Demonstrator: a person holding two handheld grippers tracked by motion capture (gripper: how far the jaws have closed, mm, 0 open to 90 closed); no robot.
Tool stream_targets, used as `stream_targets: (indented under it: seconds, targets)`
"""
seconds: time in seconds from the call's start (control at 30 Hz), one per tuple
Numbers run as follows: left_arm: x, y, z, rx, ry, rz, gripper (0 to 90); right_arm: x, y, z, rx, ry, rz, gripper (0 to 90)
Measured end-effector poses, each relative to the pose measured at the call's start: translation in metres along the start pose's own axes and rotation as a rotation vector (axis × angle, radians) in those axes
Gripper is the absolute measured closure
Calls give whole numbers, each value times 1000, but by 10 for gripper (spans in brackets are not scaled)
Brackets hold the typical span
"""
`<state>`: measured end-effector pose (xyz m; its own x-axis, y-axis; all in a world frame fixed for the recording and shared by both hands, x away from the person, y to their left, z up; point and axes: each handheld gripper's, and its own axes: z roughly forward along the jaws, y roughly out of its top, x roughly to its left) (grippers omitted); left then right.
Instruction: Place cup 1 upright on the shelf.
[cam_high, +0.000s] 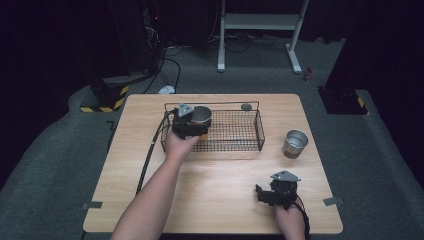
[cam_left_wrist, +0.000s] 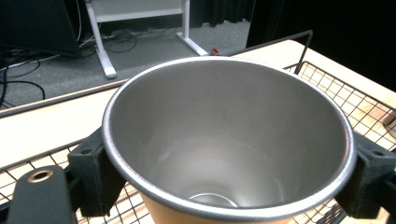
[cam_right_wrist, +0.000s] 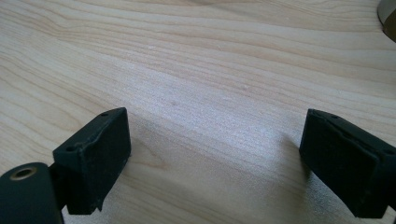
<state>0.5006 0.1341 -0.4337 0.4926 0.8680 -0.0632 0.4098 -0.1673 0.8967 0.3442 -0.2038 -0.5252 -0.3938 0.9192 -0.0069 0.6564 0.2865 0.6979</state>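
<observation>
A steel cup (cam_high: 201, 116) with a tan outer wall stands upright in the left end of a black wire basket (cam_high: 260, 131). My left gripper (cam_high: 199, 126) is shut on the cup, one jaw on each side just below the rim. In the left gripper view I look into the cup (cam_left_wrist: 224, 140), which has nothing inside, with the basket mesh (cam_left_wrist: 348, 91) around it. A second steel cup (cam_high: 295, 143) stands on the table right of the basket. My right gripper (cam_high: 261, 193) rests low near the table's front right, open, with bare wood between its jaws (cam_right_wrist: 215, 158).
The wooden table (cam_high: 220, 185) has free room in front of the basket. A small grey round piece (cam_high: 246, 106) lies just behind the basket's far rim. A white metal stand (cam_high: 260, 22) and cables are on the floor beyond the table.
</observation>
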Motion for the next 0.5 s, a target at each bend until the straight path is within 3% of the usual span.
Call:
stream_targets:
  seconds: [0.5]
  targets:
    - [-1,-3,5,54,12,12,136,0,0,0,0,-1,-3,91]
